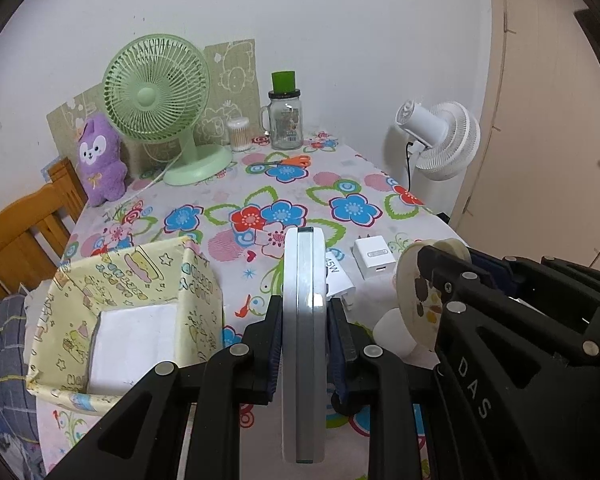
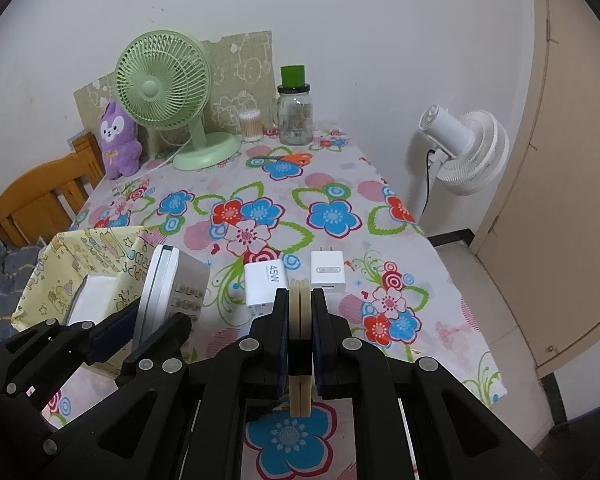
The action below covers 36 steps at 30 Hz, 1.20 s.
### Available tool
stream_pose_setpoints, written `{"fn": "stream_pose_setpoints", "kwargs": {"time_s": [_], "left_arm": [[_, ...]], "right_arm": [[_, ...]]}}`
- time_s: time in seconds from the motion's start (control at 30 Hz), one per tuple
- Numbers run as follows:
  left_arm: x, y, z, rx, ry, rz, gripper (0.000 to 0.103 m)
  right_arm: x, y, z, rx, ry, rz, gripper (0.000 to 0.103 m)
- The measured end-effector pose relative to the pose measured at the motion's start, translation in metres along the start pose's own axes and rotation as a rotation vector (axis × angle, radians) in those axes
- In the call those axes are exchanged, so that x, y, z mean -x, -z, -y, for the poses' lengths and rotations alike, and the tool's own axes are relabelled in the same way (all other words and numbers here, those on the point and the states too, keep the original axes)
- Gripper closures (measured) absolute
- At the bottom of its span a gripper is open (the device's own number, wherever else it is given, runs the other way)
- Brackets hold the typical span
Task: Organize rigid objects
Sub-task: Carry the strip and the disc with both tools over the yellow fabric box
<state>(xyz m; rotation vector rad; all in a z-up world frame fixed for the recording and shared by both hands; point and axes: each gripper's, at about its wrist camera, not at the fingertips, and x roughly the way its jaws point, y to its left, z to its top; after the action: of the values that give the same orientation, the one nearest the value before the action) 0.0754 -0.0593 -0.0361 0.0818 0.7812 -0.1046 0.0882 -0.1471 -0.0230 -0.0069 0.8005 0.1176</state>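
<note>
While the left gripper (image 1: 304, 332) clamps a calculator (image 1: 304, 320) edge-on, the right gripper (image 2: 300, 332) pinches a round compact mirror (image 2: 300, 344).

Tablecloth (image 2: 332, 184): white, blue, red and pink flowers, green leaf loops. Box (image 1: 148, 276): pale yellow, cartoon print, white inside. Desk fan (image 1: 156, 88): mint green. Plush (image 1: 100, 160): purple, white face. Jar (image 1: 286, 124): clear glass, black lid, green cap. Scissors (image 1: 296, 161): orange handles. Chargers (image 2: 327, 272): white. Standing fan (image 2: 468, 148): white. Chair (image 1: 24, 232): orange-brown wood. Grippers (image 2: 300, 320): black.
</note>
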Motion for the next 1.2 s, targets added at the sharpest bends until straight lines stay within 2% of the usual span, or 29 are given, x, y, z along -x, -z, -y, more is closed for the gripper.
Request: {"fn": "stream_pose_setpoints", "kwargs": {"time_s": [0.53,1.2], "left_arm": [[0.019,-0.008,-0.018,-0.023,0.026,0.004,0.083],[0.028,-0.008,-0.076,-0.017,0.015,-0.001,0.083]], "right_arm": [[0.019,-0.013,-0.021,0.003,0.049,0.014,0.09],[0.019,-0.021,-0.078,0.002,0.043,0.007,0.09]]}}
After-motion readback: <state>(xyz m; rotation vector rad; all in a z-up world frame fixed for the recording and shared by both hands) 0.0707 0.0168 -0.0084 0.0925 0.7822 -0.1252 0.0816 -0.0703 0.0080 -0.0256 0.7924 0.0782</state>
